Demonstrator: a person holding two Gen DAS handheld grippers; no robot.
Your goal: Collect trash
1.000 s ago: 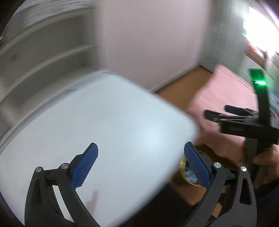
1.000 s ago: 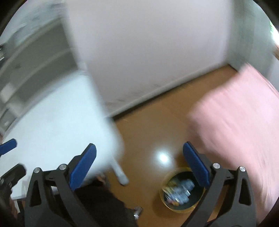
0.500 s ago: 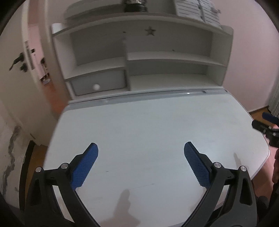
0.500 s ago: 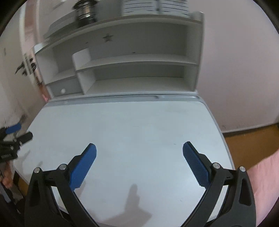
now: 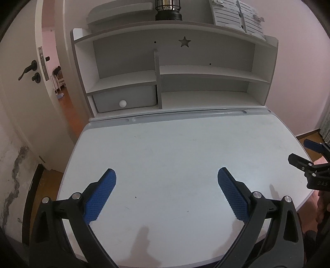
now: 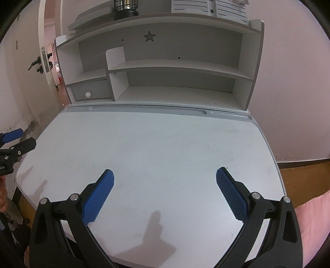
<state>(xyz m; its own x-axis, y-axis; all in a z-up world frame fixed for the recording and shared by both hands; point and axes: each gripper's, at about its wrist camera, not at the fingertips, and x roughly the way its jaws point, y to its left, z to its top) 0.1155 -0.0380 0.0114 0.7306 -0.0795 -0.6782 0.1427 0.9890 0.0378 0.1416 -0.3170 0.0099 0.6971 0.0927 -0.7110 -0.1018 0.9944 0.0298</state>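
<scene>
My left gripper point(image 5: 166, 186) is open and empty, held above the near half of a white desk top point(image 5: 175, 148). My right gripper point(image 6: 165, 185) is open and empty too, above the same desk top point(image 6: 156, 144). The right gripper shows at the right edge of the left wrist view point(image 5: 307, 156). The left gripper shows at the left edge of the right wrist view point(image 6: 14, 142). No trash and no bin show in either view.
A white hutch with shelves point(image 5: 175, 82) stands at the back of the desk, with a small drawer point(image 5: 123, 101) at its lower left. A lantern point(image 5: 168, 10) sits on top. A door point(image 5: 26, 82) stands at the left. Wooden floor point(image 6: 299, 177) and pink fabric point(image 6: 309, 216) lie to the right.
Both grippers swung from the floor, with its yellow bin of trash, up to face the desk and hutch. Since half a second ago they have barely moved. Both stayed open.
</scene>
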